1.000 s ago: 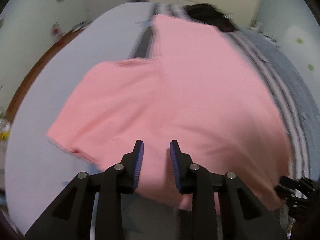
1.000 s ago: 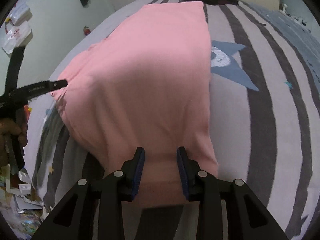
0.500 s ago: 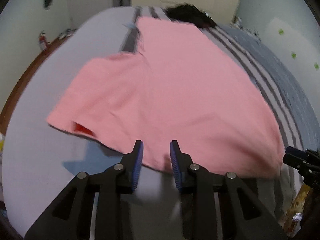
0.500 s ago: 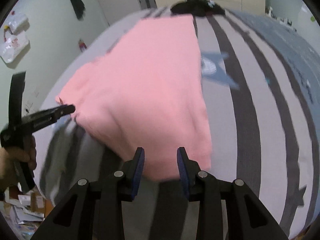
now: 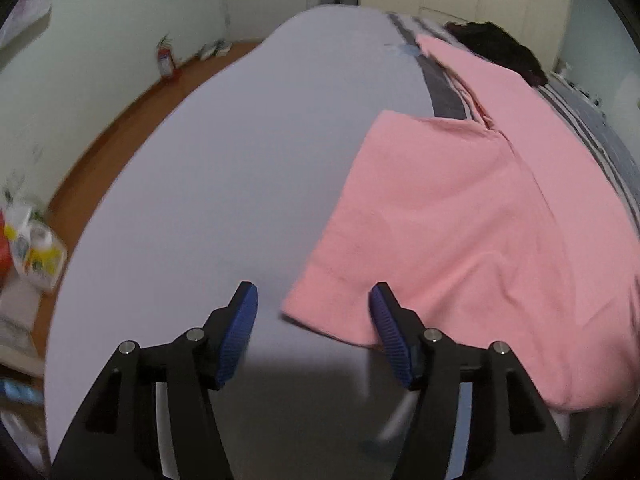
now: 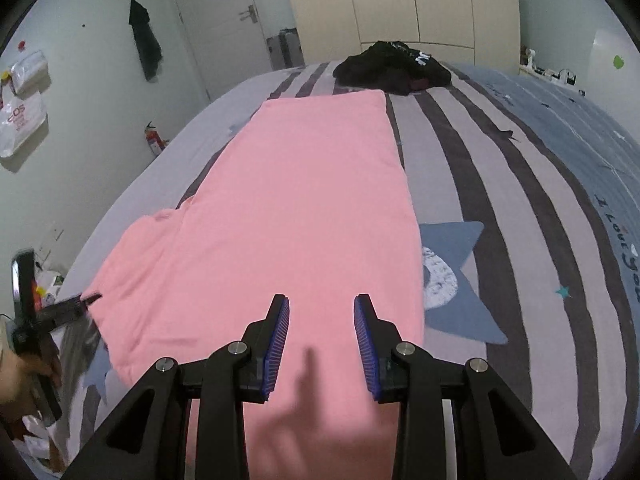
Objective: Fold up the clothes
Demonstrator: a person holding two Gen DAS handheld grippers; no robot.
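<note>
A pink T-shirt (image 6: 304, 208) lies flat on the bed, running long away from me, its right side straight and one sleeve sticking out at the left. My right gripper (image 6: 321, 332) hovers over the shirt's near end, jaws apart, nothing between the pads. In the left wrist view the shirt (image 5: 460, 220) fills the right half. My left gripper (image 5: 314, 320) is at the sleeve's corner; its jaws are opening and the sleeve hem lies between them, untouched by the pads. The right wrist view shows the left gripper (image 6: 90, 298) at the far left, held by a hand (image 6: 24, 364).
The bed (image 6: 500, 240) has a striped cover with stars; its left side (image 5: 240, 160) is plain lilac. A black garment (image 6: 392, 66) lies at the far end. A fire extinguisher (image 5: 165, 58) and bottles (image 5: 36, 248) stand on the wooden floor at left.
My left gripper has swung left from over the shirt's body to the sleeve corner, and its jaws have widened. The right gripper has risen, and the shirt now lies flat beneath it.
</note>
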